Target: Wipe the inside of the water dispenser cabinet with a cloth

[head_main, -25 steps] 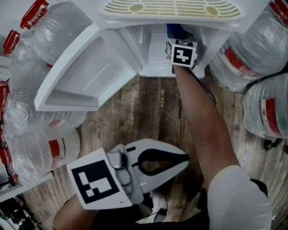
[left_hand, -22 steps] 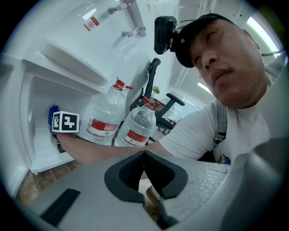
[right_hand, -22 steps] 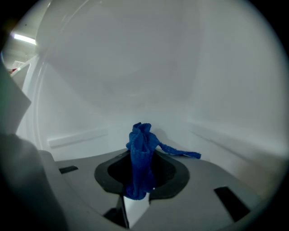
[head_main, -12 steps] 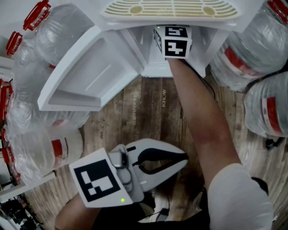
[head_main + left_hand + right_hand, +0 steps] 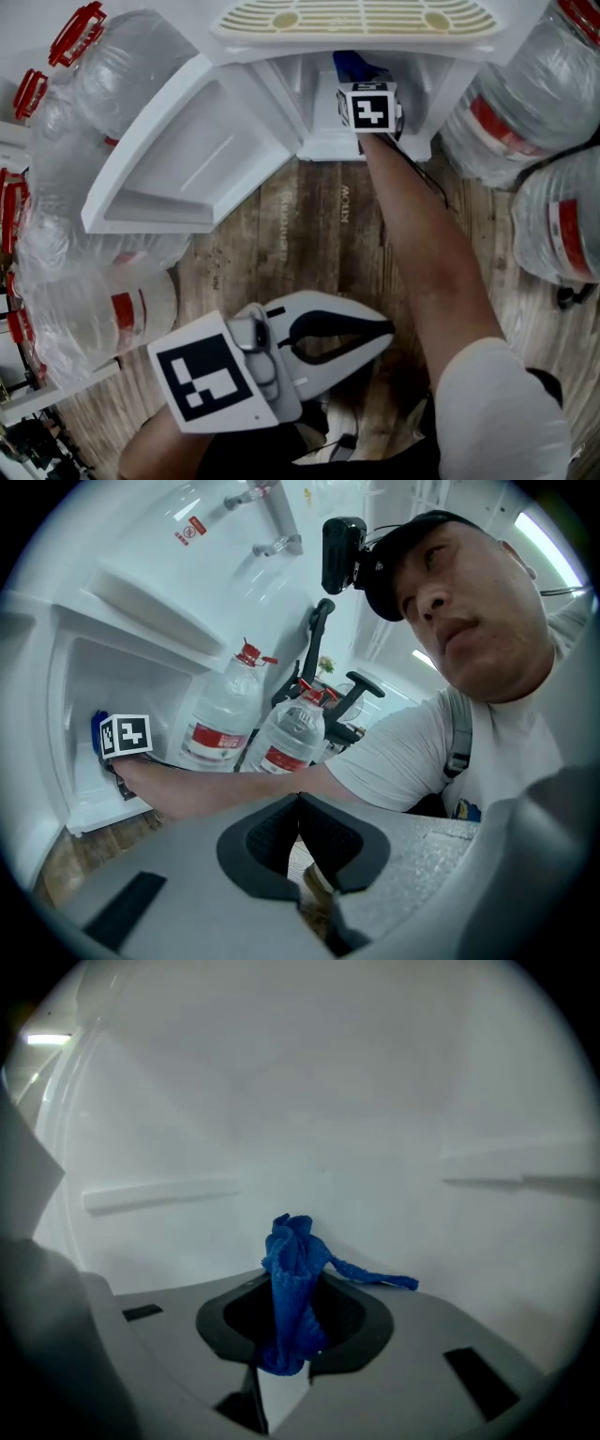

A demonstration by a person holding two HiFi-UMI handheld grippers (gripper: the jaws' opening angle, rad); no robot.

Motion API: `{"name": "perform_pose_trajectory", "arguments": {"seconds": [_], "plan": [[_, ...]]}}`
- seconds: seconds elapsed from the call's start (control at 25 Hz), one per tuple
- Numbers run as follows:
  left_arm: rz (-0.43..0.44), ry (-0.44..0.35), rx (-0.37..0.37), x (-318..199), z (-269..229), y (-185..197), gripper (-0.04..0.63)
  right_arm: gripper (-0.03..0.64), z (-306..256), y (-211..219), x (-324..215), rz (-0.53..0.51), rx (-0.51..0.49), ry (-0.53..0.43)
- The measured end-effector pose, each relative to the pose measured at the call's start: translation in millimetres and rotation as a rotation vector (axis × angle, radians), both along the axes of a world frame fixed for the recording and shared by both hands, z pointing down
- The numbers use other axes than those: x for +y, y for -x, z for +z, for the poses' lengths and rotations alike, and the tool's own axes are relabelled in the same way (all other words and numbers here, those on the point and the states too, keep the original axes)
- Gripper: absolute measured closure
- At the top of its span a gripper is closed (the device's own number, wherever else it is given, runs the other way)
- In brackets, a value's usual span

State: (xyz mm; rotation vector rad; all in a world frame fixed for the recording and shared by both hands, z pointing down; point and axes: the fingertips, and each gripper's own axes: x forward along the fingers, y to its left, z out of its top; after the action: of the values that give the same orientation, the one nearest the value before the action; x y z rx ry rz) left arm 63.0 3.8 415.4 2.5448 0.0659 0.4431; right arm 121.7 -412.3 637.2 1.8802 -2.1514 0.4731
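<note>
The blue cloth point(image 5: 291, 1246) is pinched in a bunched twist between the jaws of the right gripper point(image 5: 292, 1288), with one thin tail trailing off to the side. It sits deep inside the white cabinet point(image 5: 314, 103) of the water dispenser, facing a pale inner wall with a shallow ledge on each side (whether the cloth tip actually touches that wall cannot be told). The person's right forearm point(image 5: 412, 234) reaches in through the opening, past the door point(image 5: 183, 155), which is swung wide to the left. The left gripper point(image 5: 386, 331) hangs low over the wooden floor point(image 5: 309, 225), well apart from the cabinet, jaws pressed together on nothing. Large water bottles point(image 5: 75, 122) crowd both sides. This looks like the wiping step itself; the next move calls for pressing the cloth flat to the wall and sweeping across it.
</note>
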Motion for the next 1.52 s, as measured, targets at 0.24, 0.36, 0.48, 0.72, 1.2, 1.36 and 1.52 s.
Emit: {"name": "perform_pose_trajectory", "arguments": {"seconds": [0.24, 0.36, 0.48, 0.72, 1.2, 1.36, 1.52], "plan": [[0.001, -0.001, 0.004, -2, 1, 1, 0.592, 0.529, -32, -3, -4, 0.001, -0.013, -0.130], [0.001, 0.004, 0.001, -3, 2, 1, 0.592, 0.529, -78, 12, -3, -0.031, -0.029, -0.264], [0.003, 0.005, 0.001, -4, 3, 0, 0.592, 0.529, -120, 34, -5, -0.067, -0.046, -0.365], [-0.009, 0.018, -0.003, -4, 4, 1, 0.592, 0.529, -106, 43, -19, -0.069, -0.033, -0.311], [-0.018, 0.012, -0.021, -1, 5, 7, 0.592, 0.529, -2, 35, -15, -0.094, -0.003, -0.051], [-0.019, 0.016, -0.029, -1, 5, 9, 0.592, 0.529, -3, 31, -20, -0.087, 0.006, -0.071], [-0.025, 0.014, -0.033, -1, 6, 9, 0.592, 0.528, 5, 47, -22, -0.163, -0.015, -0.049]]}}
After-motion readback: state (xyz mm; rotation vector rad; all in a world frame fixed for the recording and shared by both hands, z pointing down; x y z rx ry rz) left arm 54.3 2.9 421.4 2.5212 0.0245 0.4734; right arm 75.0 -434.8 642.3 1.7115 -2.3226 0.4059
